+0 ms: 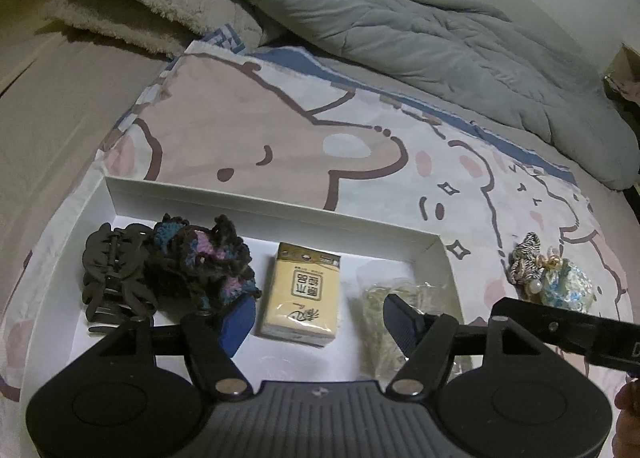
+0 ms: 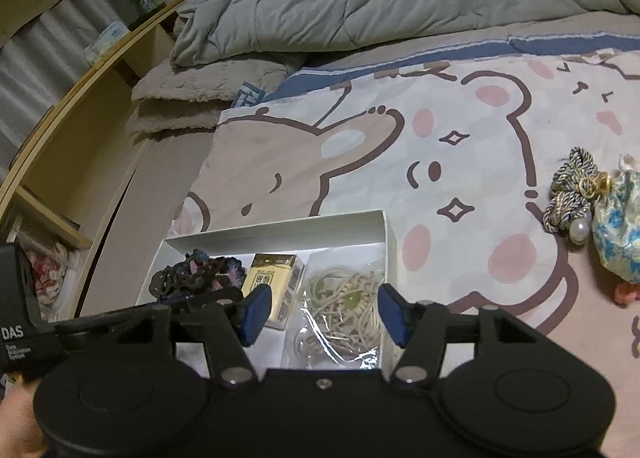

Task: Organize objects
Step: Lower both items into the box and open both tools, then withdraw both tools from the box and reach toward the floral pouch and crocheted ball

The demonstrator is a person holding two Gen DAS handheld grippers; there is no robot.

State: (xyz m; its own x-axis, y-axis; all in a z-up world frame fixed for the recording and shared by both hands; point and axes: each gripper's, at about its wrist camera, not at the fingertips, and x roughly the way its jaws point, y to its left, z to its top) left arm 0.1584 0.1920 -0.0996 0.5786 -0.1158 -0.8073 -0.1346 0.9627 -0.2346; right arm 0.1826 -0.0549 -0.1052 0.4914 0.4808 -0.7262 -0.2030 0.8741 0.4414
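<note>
White box [image 1: 272,206] at lower centre holding black claw clip [image 1: 114,274], crocheted scrunchie [image 1: 204,262], tissue pack [image 1: 300,294], bagged cord [image 2: 344,310], brocade pouch [image 2: 616,226] at right on bedsheet [image 1: 240,118], left gripper [image 1: 316,322] and right gripper [image 2: 324,314] wide open, empty.

White open box [image 1: 276,207] lies flat just ahead of the left hand-held gripper [image 1: 316,316]. Inside, from that gripper's left to right: black claw clip [image 1: 108,274], dark crocheted piece [image 1: 204,262], yellow tissue pack [image 1: 301,294] lying flat, bagged beige cord [image 1: 384,294]. A tasselled floral pouch [image 1: 552,276] lies outside, to its right.
</note>
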